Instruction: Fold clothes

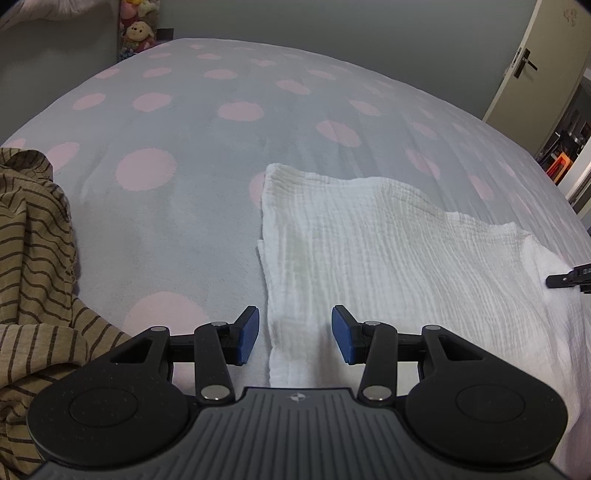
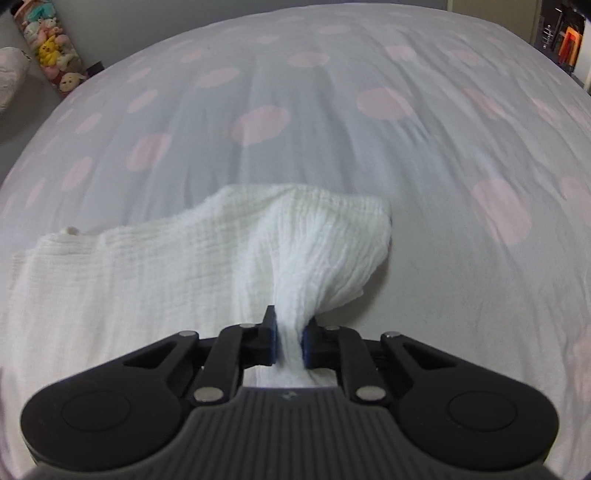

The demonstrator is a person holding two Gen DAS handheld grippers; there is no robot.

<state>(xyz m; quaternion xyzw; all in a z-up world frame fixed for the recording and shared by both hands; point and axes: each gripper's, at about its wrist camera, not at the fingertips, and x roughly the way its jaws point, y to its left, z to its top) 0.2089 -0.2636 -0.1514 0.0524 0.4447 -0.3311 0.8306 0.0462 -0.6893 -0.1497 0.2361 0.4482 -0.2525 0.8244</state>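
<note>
A white crinkled muslin cloth lies on the bed, folded, with its left edge running toward me. My left gripper is open, its blue pads straddling the cloth's near left edge without touching it. My right gripper is shut on the white cloth, pinching a bunched fold near its right end and lifting it slightly off the bed. The tip of the right gripper shows at the right edge of the left wrist view, on the cloth.
The bed has a grey cover with pink dots. A brown striped garment lies crumpled at the left. Plush toys stand by the far wall; a door is at the right.
</note>
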